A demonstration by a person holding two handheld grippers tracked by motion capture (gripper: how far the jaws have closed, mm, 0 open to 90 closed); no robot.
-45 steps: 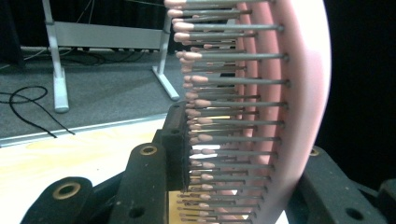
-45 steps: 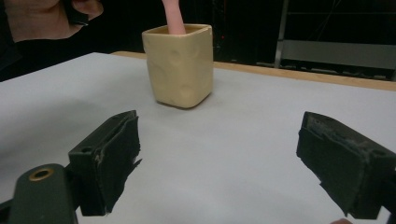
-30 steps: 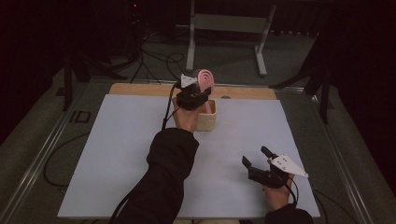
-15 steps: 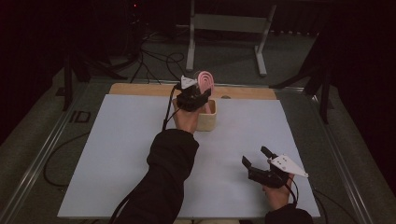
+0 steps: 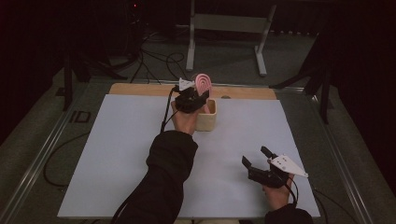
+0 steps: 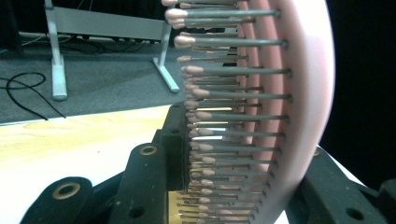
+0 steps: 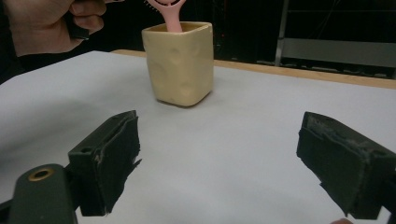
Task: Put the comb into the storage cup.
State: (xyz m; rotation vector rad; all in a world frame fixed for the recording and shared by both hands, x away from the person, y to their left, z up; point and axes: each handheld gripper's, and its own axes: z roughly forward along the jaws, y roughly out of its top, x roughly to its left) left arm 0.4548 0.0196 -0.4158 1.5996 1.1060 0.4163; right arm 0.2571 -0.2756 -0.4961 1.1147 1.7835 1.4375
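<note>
High view: the cream cup [image 5: 206, 115] sits just under the left gripper [image 5: 200, 95], whose jaws clamp the pink hairbrush [image 5: 203, 84] standing inside; tilting could topple the cup. Well apart, the right gripper [image 5: 258, 158] hangs agape, idle.

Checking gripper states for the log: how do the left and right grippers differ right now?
The left gripper is shut on the pink hairbrush above the cream cup; the right gripper is open and holds nothing. The left is at the table's far side, the right near its front edge. Both have black padded jaws.
</note>
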